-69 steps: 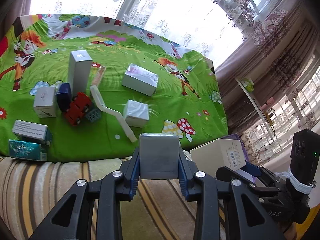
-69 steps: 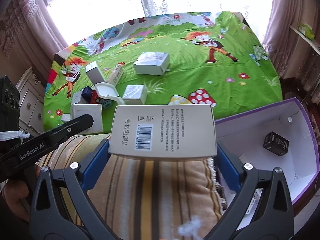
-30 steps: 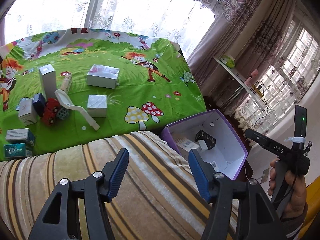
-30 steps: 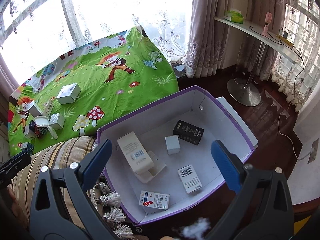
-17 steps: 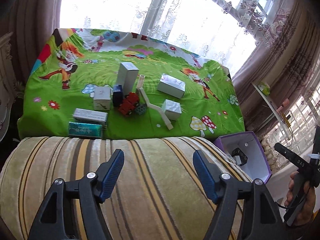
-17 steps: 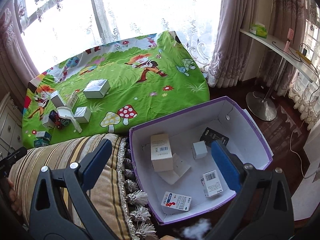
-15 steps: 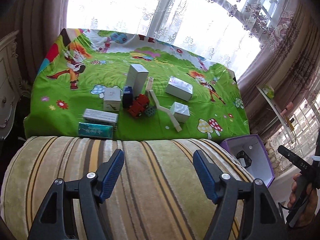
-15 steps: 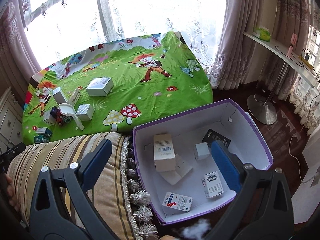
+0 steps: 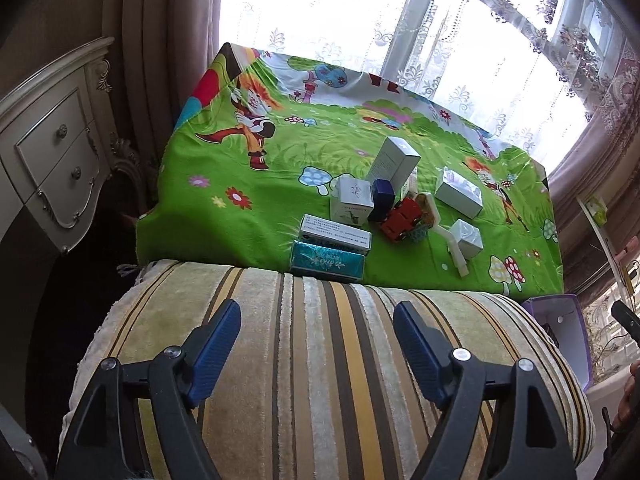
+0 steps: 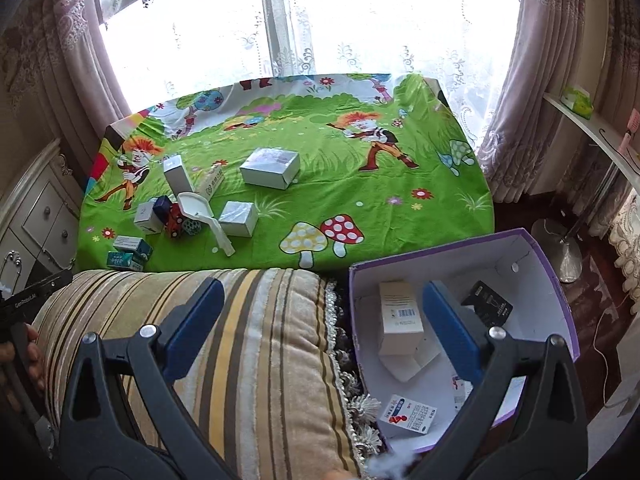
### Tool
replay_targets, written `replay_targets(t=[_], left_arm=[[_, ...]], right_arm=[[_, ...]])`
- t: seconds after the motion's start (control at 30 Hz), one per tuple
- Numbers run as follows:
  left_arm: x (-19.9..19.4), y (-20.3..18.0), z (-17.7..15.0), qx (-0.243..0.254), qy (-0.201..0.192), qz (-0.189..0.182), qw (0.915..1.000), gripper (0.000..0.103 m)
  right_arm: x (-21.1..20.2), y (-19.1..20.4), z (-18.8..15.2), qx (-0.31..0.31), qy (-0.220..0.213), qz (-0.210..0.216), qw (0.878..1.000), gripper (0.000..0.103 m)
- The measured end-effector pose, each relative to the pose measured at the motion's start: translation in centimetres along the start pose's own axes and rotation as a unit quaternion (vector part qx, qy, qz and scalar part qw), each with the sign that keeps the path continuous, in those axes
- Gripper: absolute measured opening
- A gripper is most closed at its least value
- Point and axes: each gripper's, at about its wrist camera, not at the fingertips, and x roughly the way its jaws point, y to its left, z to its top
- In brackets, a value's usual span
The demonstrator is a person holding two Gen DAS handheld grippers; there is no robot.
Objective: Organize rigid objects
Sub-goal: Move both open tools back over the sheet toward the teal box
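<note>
The left gripper (image 9: 317,336) hangs over the striped cushion (image 9: 320,360), its jaws wide after just opening further, nothing between them; the right gripper (image 10: 319,315) stands wide and empty too, astride the cushion's fringed edge and the purple box (image 10: 560,292); in that box lie a tan carton (image 10: 400,316), a black carton (image 10: 490,308) and a few smaller packets, partly hidden. On the green cartoon cloth (image 9: 260,168) the remaining boxes cluster around what may be a red toy truck (image 9: 402,218); a teal box (image 9: 328,260) lies at the cloth's near edge.

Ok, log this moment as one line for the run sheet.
left tool: open, jaws just widening, empty | right tool: open, empty | purple box: holds several cartons | green cloth: boxes, toy truck remain
</note>
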Motion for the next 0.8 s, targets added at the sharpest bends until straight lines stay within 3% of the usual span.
replay_targets(t=[0.1, 0.3, 0.47, 0.63, 0.8], left_arm=[[0.7, -0.2, 0.1, 0.004, 0.009, -0.005, 0.9999, 0.081], [2.5, -0.7, 0.5, 0.017, 0.036, -0.002, 0.9992, 0.082], [4.2, -1.1, 1.3, 0.028, 0.060, 0.008, 0.9978, 0.082], [6.0, -2.2, 2.4, 0.050, 0.076, 0.014, 0.9957, 0.082], [8.2, -2.7, 3.3, 0.064, 0.093, 0.025, 0.9932, 0.082]], right_arm=[[1.1, 2.0, 0.7, -0.025, 0.015, 0.013, 0.999, 0.100], [4.5, 5.0, 1.2, -0.011, 0.063, 0.101, 0.993, 0.100], [7.4, 7.1, 0.8, 0.002, 0.104, 0.116, 0.988, 0.100], [8.7, 8.4, -0.4, -0.025, 0.109, 0.094, 0.989, 0.100], [10.0, 7.6, -1.7, -0.001, 0.124, 0.091, 0.988, 0.100]])
